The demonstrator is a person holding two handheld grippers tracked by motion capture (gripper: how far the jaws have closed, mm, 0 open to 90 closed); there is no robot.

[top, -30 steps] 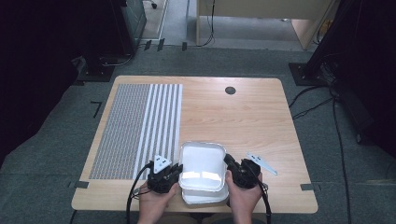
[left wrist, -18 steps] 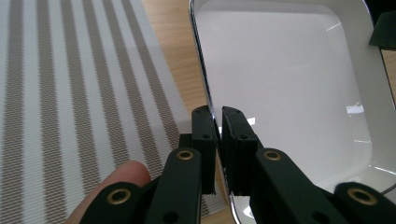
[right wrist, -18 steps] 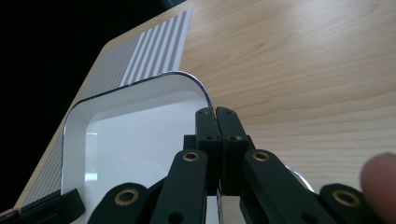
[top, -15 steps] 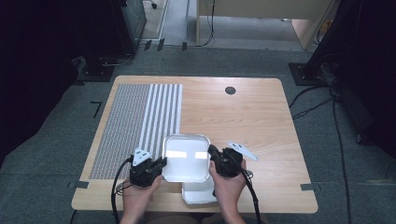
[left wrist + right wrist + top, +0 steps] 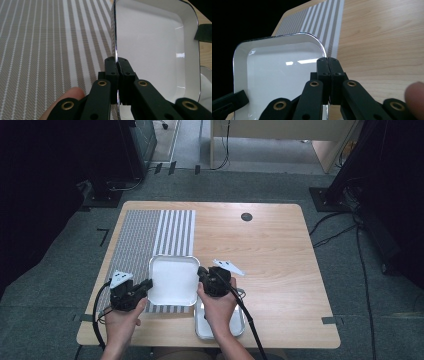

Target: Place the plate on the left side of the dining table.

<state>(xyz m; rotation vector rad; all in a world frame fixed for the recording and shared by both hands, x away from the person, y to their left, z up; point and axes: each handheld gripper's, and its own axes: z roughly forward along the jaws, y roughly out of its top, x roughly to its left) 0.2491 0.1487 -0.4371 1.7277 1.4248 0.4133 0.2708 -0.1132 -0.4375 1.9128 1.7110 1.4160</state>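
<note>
Spanning both claws: white tray.

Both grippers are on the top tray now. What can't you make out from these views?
- High view: second tray mostly under the right hand; contents unseen.
- Left gripper view: held tray cut off by the right edge.
- Right gripper view: left gripper cut off at the corner.

A white square tray with rounded corners and a thin metallic rim is held level between the left gripper and the right gripper, its opposite edges clamped. A second tray is seen below the right gripper.
</note>
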